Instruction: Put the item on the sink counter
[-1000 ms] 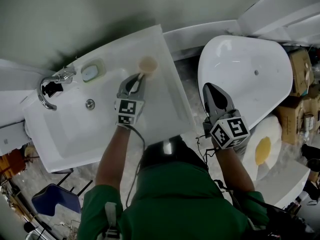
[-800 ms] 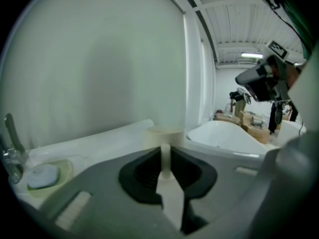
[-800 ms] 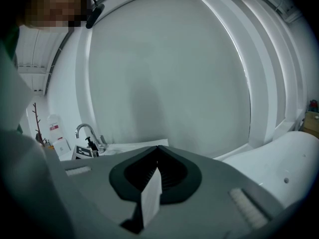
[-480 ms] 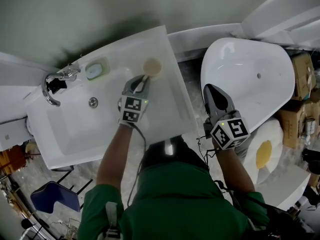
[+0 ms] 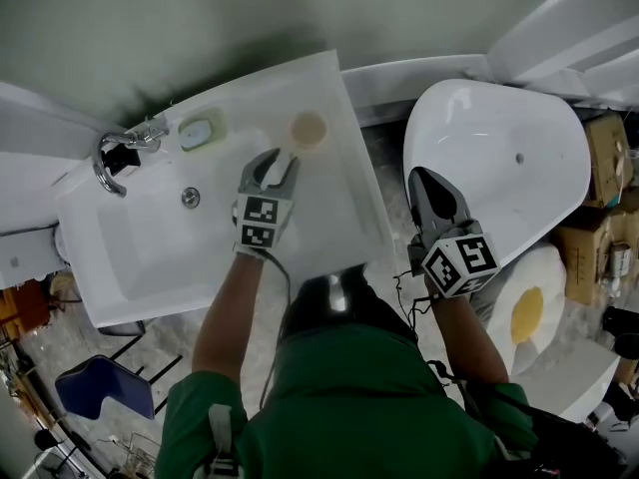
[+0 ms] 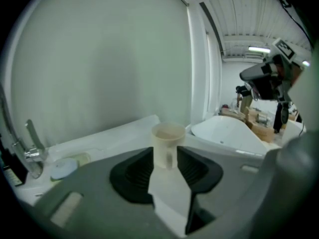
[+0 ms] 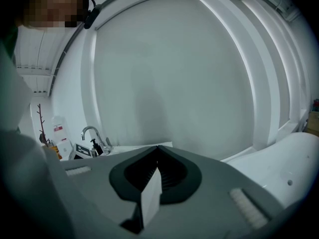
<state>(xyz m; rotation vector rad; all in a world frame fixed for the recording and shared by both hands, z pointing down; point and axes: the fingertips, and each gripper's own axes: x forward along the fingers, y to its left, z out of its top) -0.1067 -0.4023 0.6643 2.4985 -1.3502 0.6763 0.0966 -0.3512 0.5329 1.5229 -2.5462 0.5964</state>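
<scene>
A beige cup (image 5: 309,129) stands upright on the back right corner of the white sink counter (image 5: 329,198). My left gripper (image 5: 276,164) is just in front of it, and its jaws are opening. In the left gripper view the cup (image 6: 168,142) stands at the tips of the left gripper (image 6: 166,156), with the jaws spread to either side and not pressing on it. My right gripper (image 5: 429,182) hovers shut and empty over the white tub (image 5: 499,158); in the right gripper view the right gripper (image 7: 158,152) shows its jaws meeting.
A chrome faucet (image 5: 120,153) and a soap dish (image 5: 201,131) sit at the sink's back left, and a drain (image 5: 190,197) lies in the basin. Cardboard boxes (image 5: 611,148) stand to the far right. A blue chair (image 5: 105,387) is at the lower left.
The left gripper's jaws have spread apart and let go of the cup, which now stands free on the counter. The right gripper has stayed still.
</scene>
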